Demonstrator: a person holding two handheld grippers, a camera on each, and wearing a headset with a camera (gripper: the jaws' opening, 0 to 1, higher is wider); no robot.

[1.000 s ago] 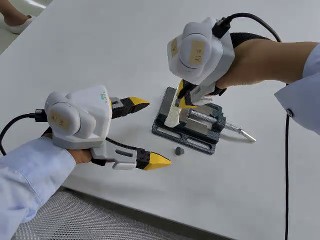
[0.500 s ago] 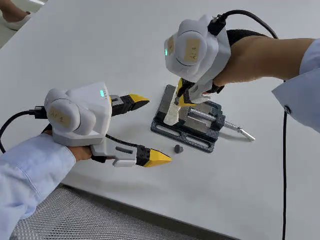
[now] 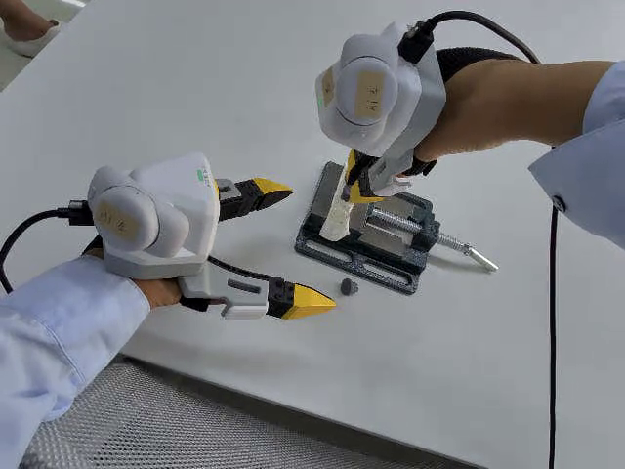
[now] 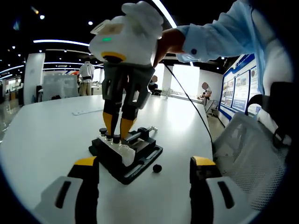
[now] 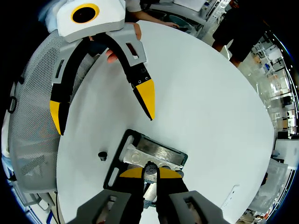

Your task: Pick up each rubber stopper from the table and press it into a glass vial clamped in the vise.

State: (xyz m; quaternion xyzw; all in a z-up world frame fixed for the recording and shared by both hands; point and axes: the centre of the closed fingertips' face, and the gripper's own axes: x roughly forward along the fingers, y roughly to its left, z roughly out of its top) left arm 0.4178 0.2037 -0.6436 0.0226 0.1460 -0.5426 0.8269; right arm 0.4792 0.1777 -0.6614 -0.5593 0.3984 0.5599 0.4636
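A dark vise (image 3: 391, 256) stands mid-table and clamps a row of clear glass vials (image 3: 333, 221). In the left gripper view the vials (image 4: 122, 151) carry black stoppers (image 4: 103, 132) on their near ones. My right gripper (image 3: 350, 191) points down over the vials, shut on a dark rubber stopper (image 5: 150, 170) held just above the vise (image 5: 160, 151). One loose stopper (image 3: 348, 286) lies on the table in front of the vise, also seen as stopper (image 4: 157, 168) and stopper (image 5: 102, 155). My left gripper (image 3: 291, 244) hovers open to the left of the vise, holding nothing.
The vise's screw handle (image 3: 469, 254) sticks out to the right. The white table (image 3: 195, 88) reaches far back and left; its front edge (image 3: 293, 405) runs close below the left gripper, with grey mesh beneath. A black cable (image 3: 553, 322) hangs at the right.
The right gripper has risen slightly and tilted over the vials, still holding the stopper. The left gripper and the loose stopper have stayed put.
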